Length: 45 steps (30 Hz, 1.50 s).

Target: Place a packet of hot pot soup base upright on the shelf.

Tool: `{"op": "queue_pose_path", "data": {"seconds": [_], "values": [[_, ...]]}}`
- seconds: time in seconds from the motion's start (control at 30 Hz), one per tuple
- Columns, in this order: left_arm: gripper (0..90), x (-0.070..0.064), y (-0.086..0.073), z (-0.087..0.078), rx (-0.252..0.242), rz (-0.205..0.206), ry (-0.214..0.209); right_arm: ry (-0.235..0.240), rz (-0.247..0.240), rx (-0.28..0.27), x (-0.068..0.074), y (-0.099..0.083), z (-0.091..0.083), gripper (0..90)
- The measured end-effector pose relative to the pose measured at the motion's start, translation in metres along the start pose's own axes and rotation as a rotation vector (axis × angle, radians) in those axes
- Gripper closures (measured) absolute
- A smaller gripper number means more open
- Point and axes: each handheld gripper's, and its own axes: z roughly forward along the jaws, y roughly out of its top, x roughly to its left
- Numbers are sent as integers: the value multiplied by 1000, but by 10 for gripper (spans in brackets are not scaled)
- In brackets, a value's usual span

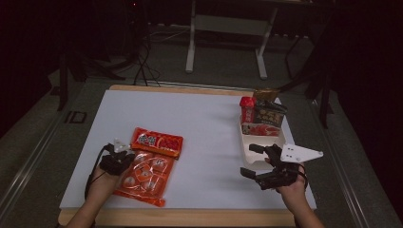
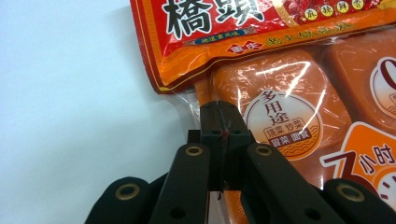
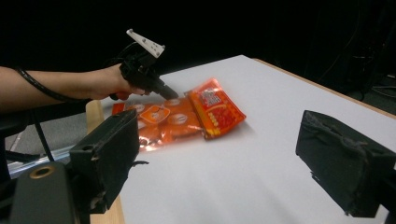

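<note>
The left gripper (image 2: pixel 219 116), jaws pinched together on the clear left edge of the orange pack (image 1: pixel 145 178) lying near-left on the table (image 1: pixel 209 118), risks tearing that thin film or dragging the red packet (image 1: pixel 157 142) overlapping it, while the right gripper (image 1: pixel 259 161) waits open.

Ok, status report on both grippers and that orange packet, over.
Left gripper shut on orange packet edge. Right gripper open, holding nothing. Red packet overlaps orange packet's far end.
</note>
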Motion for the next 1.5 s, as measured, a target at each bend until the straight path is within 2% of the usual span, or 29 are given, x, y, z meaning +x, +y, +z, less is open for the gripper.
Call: {"op": "queue_pose_path", "data": {"seconds": [0.1, 0.3, 0.37, 0.5, 0.7, 0.73, 0.77, 0.8, 0.83, 0.93, 1.0, 1.17, 1.2, 1.3, 1.37, 1.5], "values": [[900, -8, 3, 2, 0, 37, -6, 2, 0, 4, 0, 0, 0, 134], [900, -2, 0, -6, -17, 36, -10, 4, 6, 4, 0, -1, 0, 134], [900, 1, -4, -14, -29, 39, 5, 1, 1, 3, 0, 0, -1, 134], [900, 6, -16, -33, -35, 24, -16, 3, 3, 3, 1, 0, -1, 134], [900, -6, -34, -44, 9, 60, -88, 5, -3, 1, 2, 2, -1, 134], [900, -9, -37, -43, 23, 70, -92, 5, -2, -1, 3, 2, -1, 134], [900, -12, -39, -42, 30, 83, -74, 8, -1, -1, 3, 2, -1, 134], [900, -12, -40, -41, 31, 77, -70, 6, -3, -1, 3, 2, 0, 134], [900, -9, -41, -41, 29, 50, -84, 4, -6, 0, 3, 2, 0, 134], [900, -9, -42, -41, 34, 29, -90, 3, -4, 0, 3, 2, -1, 134], [900, -12, -42, -42, 39, 38, -79, 4, -1, -2, 3, 2, -2, 134], [900, -16, -44, -42, 29, 15, -87, 3, -2, -3, 3, 2, -2, 134], [900, -22, -43, -41, 25, 13, -113, 4, -4, 2, 3, 2, -1, 134], [900, -34, -40, -39, 27, 34, -138, 5, -5, 5, 3, 2, 0, 134], [900, -42, -36, -37, 27, 25, -169, 5, -3, 5, 3, 2, 0, 134], [900, -57, -30, -34, 30, 53, -203, 3, -5, 5, 3, 2, -1, 134]]}}
